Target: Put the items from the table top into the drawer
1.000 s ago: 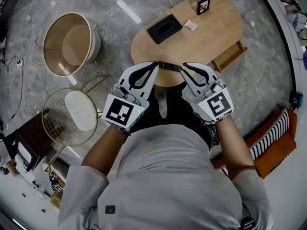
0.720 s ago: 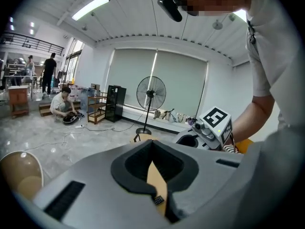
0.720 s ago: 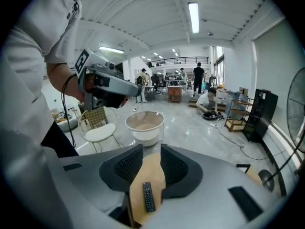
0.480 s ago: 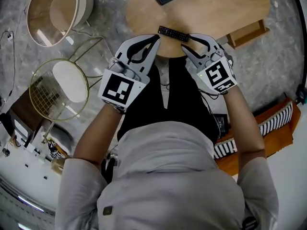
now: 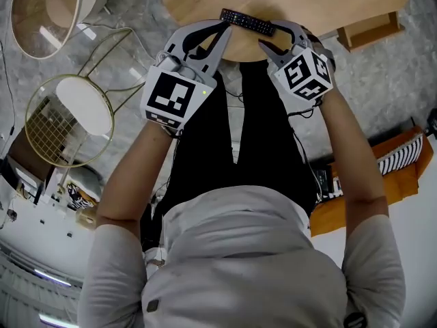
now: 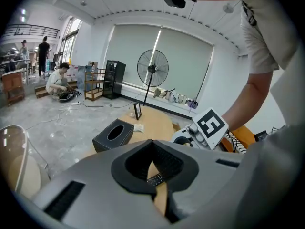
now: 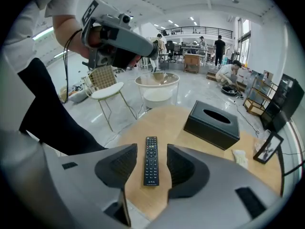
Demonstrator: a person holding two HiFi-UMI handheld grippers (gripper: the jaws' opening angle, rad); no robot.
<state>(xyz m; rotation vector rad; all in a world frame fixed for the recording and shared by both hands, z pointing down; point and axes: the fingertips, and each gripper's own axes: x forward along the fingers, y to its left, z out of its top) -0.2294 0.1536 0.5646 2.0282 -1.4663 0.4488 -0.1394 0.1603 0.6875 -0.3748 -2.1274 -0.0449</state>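
I am taking on the first item. The remote (image 7: 151, 161) is lying near the table's (image 7: 183, 120) near edge, and I am lining my right gripper (image 7: 151, 149) up along it. Its jaws have just been opening and are standing wide. The remote is showing between them, and they are not pressing on it. My left gripper (image 6: 153, 168) is hanging at the same edge of the table with its jaws together, carrying nothing.

Next, I judge, I am needing to settle the right jaws either side of the remote, close on its narrow body, and carry it to the drawer (image 5: 369, 27) at the table's right side.

The head view is cutting the drawer off, so I am not seeing inside it or how far it is pulled out. The tissue box (image 7: 212, 124) and photo frame (image 7: 267, 149) farther in on the table are showing only in the gripper views. My left jaws are covering all but a sliver of the remote.
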